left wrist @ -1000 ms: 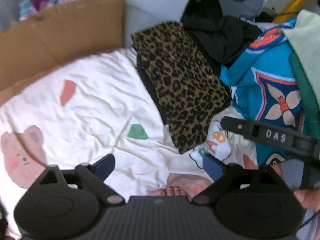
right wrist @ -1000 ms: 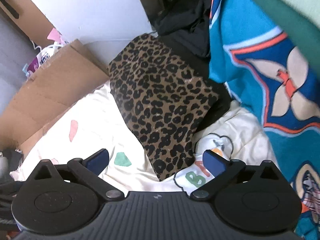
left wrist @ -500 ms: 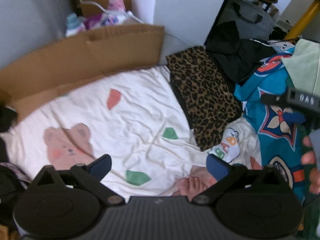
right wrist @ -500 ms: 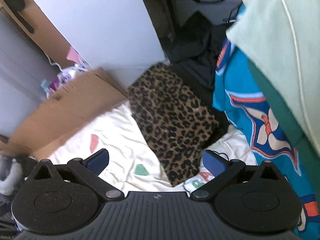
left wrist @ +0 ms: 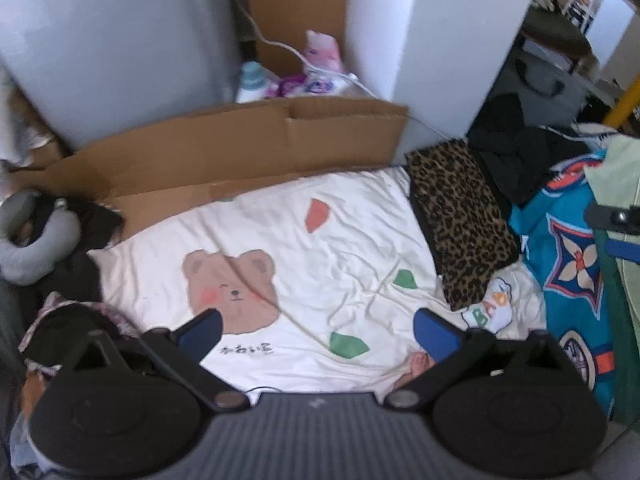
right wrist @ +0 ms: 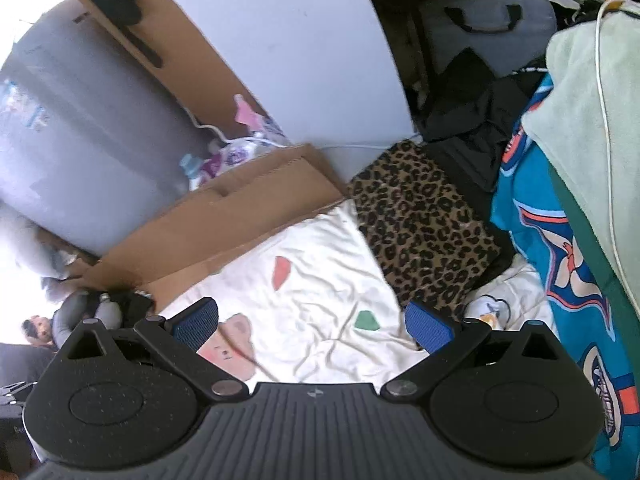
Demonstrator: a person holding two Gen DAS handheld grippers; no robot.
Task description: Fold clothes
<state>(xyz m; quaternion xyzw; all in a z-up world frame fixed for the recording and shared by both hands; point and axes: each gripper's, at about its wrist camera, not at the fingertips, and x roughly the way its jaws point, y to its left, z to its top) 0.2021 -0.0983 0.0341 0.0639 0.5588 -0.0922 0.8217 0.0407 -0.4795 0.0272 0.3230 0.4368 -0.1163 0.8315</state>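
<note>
A folded leopard-print garment (left wrist: 460, 216) (right wrist: 424, 224) lies on the right of a white sheet (left wrist: 320, 256) (right wrist: 320, 300) printed with a bear and coloured shapes. A black garment (left wrist: 516, 156) (right wrist: 472, 120) is heaped behind it. A blue patterned cloth (left wrist: 568, 264) (right wrist: 536, 248) hangs at the right, with a pale green garment (right wrist: 592, 128) over it. My left gripper (left wrist: 316, 330) hovers open above the sheet's near edge, holding nothing. My right gripper (right wrist: 312, 322) is open and empty too, high above the sheet. Part of the right gripper (left wrist: 616, 232) shows at the left view's right edge.
Flattened cardboard (left wrist: 240, 152) (right wrist: 224, 220) lines the sheet's far side against grey and white panels. Bottles and bags (left wrist: 296, 76) sit behind it. A grey neck pillow (left wrist: 32, 240) and dark clothes lie at the left. Bare toes (left wrist: 418, 362) show at the sheet's near edge.
Both grippers have pulled back and risen away from the leopard-print garment, so more of the sheet, cardboard and walls shows. Both stayed open and empty.
</note>
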